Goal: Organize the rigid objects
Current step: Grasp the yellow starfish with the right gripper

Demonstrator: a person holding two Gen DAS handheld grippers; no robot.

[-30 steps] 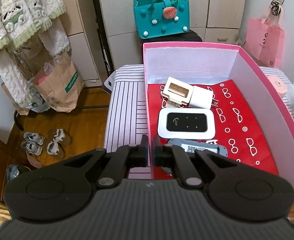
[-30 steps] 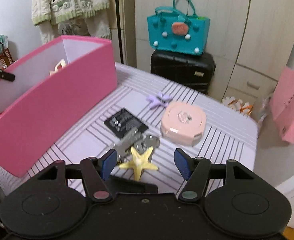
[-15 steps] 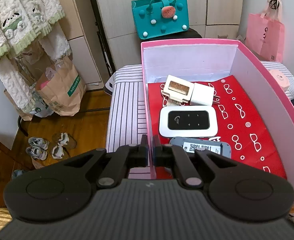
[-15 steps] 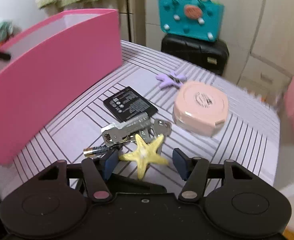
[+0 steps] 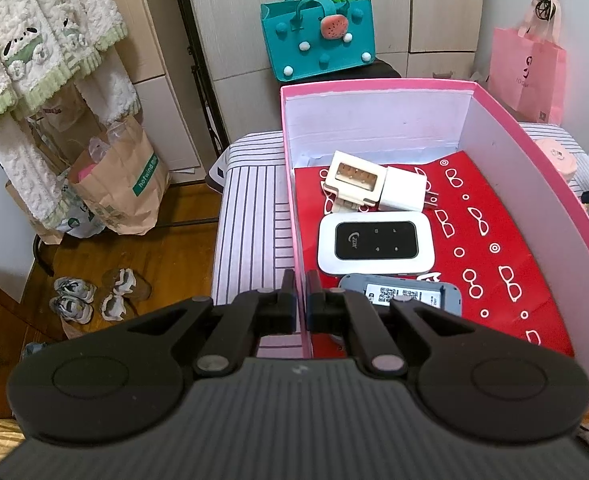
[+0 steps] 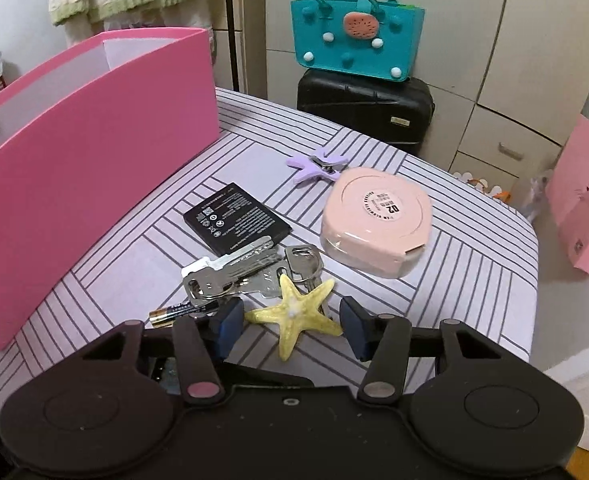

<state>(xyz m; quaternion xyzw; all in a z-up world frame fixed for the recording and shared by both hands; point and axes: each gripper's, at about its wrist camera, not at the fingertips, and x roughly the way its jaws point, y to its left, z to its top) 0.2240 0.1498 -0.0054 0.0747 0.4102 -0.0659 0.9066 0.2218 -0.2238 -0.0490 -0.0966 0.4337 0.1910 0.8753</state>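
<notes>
Two grippers, two jobs: my left gripper (image 5: 300, 304) is pinched on the near wall of the pink box (image 5: 294, 216), steadying it. My right gripper (image 6: 290, 322) is closing around the yellow starfish (image 6: 294, 314), which lies on the striped surface (image 6: 474, 264) between the pads, not yet squeezed. It looks light, stiff and brittle-armed, so I judge the thick centre safest, clear of the keys (image 6: 238, 272) just ahead.

Colours and patterns of the box, its contents and the loose items.
The box (image 5: 534, 152) is showing pink outside, white inside, over a red liner (image 5: 494, 248) with white motifs; the yellow starfish (image 6: 294, 312), black battery (image 6: 236, 220), peach case (image 6: 374, 224) and lilac clip (image 6: 314, 166) are lying on the white, dark-striped desk (image 6: 474, 264).
</notes>
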